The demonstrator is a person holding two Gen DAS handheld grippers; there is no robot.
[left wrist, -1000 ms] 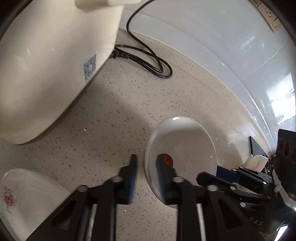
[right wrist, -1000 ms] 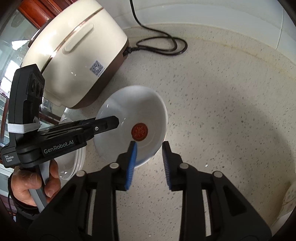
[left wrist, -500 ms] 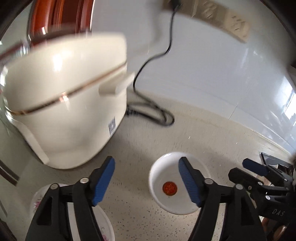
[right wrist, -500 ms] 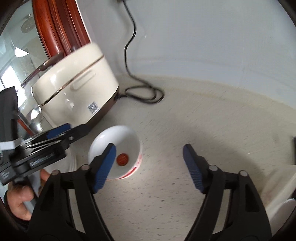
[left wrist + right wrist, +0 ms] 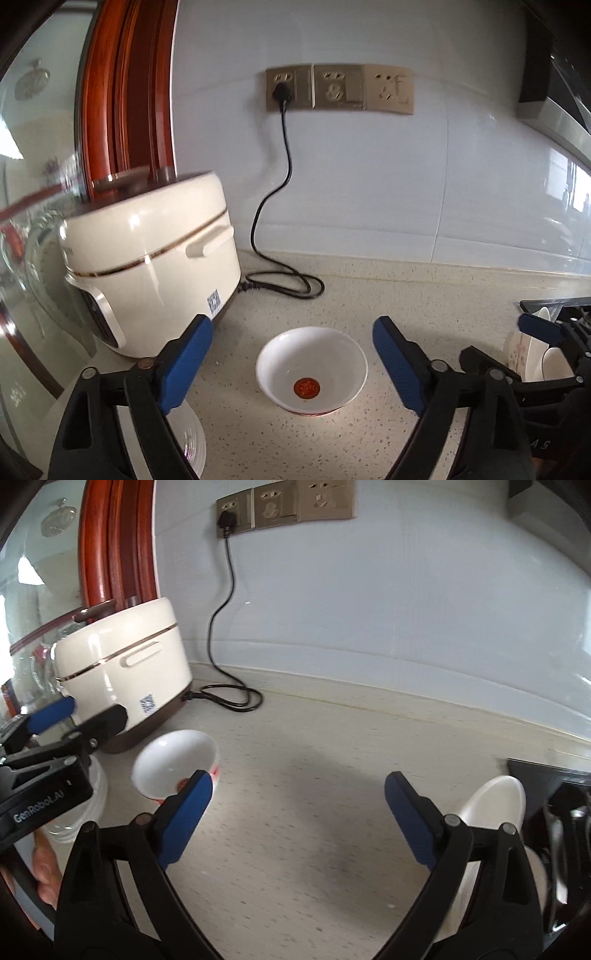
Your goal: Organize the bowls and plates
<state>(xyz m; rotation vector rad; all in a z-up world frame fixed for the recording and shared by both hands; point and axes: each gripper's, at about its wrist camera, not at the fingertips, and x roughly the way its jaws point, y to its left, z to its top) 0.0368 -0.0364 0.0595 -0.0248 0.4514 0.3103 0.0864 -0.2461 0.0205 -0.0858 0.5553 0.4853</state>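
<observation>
Right now the white bowl (image 5: 312,373) sits upright on the speckled counter (image 5: 424,295), just beside the rice cooker (image 5: 147,266), untouched. To pick it up well, I'd bring one finger inside the rim, one outside, and pinch the wall squarely. Left gripper (image 5: 291,363) jaws spread wide, holding nothing. Right gripper (image 5: 297,812) also gaping, empty. More dishes (image 5: 495,805) wait at right.

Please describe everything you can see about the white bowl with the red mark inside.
The white bowl looks like glossy ceramic, round and shallow, with a red round emblem at the bottom inside and red trim near its foot. It stands upright and empty on the speckled countertop, right of the rice cooker. Nothing grips it.
</observation>
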